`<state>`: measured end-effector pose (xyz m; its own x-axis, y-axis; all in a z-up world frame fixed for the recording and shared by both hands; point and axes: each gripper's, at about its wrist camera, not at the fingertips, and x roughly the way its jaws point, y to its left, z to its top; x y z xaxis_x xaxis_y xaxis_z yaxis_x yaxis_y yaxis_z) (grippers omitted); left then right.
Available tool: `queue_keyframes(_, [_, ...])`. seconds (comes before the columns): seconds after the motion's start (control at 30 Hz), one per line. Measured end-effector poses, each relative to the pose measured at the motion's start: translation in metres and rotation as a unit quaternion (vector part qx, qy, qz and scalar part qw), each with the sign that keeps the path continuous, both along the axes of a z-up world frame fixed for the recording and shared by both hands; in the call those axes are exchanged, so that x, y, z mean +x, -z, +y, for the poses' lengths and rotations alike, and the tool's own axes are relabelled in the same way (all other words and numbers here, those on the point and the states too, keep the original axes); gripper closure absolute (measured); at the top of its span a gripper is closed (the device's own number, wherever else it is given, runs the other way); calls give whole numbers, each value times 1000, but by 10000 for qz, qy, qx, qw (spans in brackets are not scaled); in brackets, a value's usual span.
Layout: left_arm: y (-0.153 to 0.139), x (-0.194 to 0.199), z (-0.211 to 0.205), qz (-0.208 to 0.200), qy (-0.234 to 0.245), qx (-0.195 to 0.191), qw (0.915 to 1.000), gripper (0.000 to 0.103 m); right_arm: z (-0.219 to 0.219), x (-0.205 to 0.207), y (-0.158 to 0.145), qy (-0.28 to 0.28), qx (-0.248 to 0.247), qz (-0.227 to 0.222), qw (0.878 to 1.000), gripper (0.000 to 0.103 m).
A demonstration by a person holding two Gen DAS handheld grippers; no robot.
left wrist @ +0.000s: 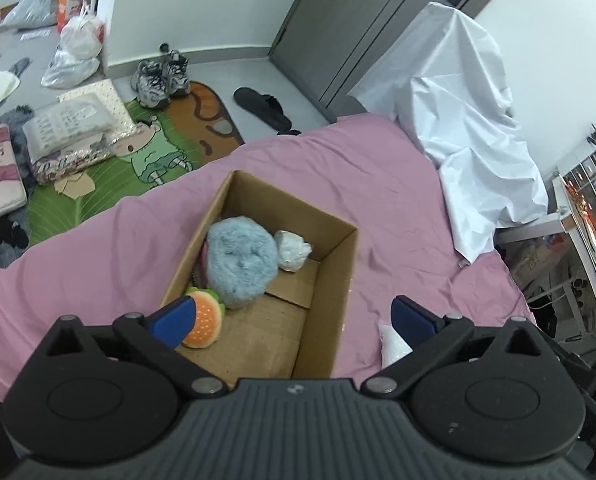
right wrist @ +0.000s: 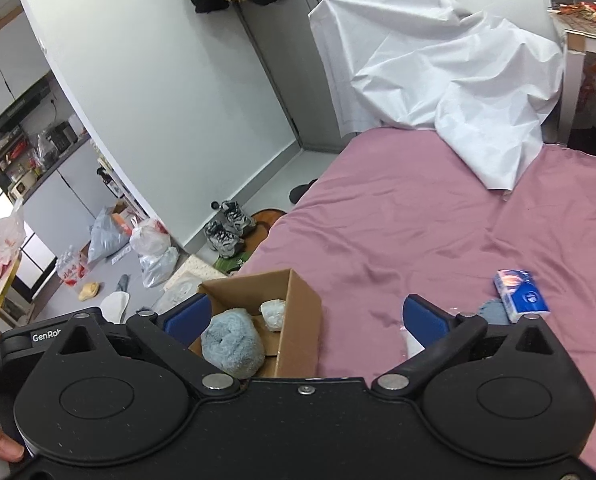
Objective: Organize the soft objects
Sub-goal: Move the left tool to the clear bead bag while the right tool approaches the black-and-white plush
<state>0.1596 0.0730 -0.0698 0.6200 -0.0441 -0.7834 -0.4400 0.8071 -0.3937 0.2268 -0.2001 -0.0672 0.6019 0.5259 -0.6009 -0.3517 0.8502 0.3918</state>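
Observation:
An open cardboard box (left wrist: 338, 280) sits on the pink bed sheet (left wrist: 98, 264). Inside lie a fluffy blue plush (left wrist: 240, 264), a small pale bundle (left wrist: 294, 250) and a burger-shaped toy (left wrist: 206, 320). My left gripper (left wrist: 294, 318) hovers over the box, open, with nothing between its blue pads. In the right wrist view the same box (right wrist: 302, 320) holds the blue plush (right wrist: 232, 344) and the pale bundle (right wrist: 273, 314). My right gripper (right wrist: 304, 318) is also open and empty above the box's right wall. A tissue pack (right wrist: 520, 296) lies on the sheet at right.
A crumpled white sheet (left wrist: 470, 128) covers something at the bed's far end. A small white bag (left wrist: 392, 344) lies on the bed right of the box. On the floor are sneakers (left wrist: 162, 78), a slipper (left wrist: 264, 108), a cartoon mat (left wrist: 158, 148) and plastic bags (left wrist: 78, 48). A hand's thumb (right wrist: 0, 446) shows bottom left.

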Motion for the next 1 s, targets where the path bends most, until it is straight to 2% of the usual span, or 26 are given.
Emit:
queue_keyframes(0.1, [-4, -1, -9, -11, 54, 258, 9997, 0, -12, -3, 0, 38, 101, 5, 9999, 0])
queue_keyframes(0.3, [-17, -8, -26, -423, 30, 680, 9968, 0, -32, -10, 4, 102, 103, 0, 9999, 0])
queue_keyframes(0.4, [-18, -7, -33, -401, 124, 734, 9964, 0, -43, -10, 8, 162, 194, 97, 9996, 0])
queue_keyframes(0.57, [-15, -10, -42, -504, 158, 496, 9974, 0, -62, -12, 15, 307, 343, 223, 9987, 0])
queue_keyframes(0.67, [-15, -9, -51, -423, 266, 539, 9973, 0, -68, -16, 18, 313, 186, 172, 9992, 0])
queue_keyframes(0.77, [-14, -5, -62, -241, 576, 679, 9957, 0, -77, -18, 20, 306, 146, 138, 9993, 0])
queue_keyframes(1.0, [-7, -5, -88, -120, 857, 904, 9921, 0, -99, -18, 29, 401, 193, 366, 9983, 0])
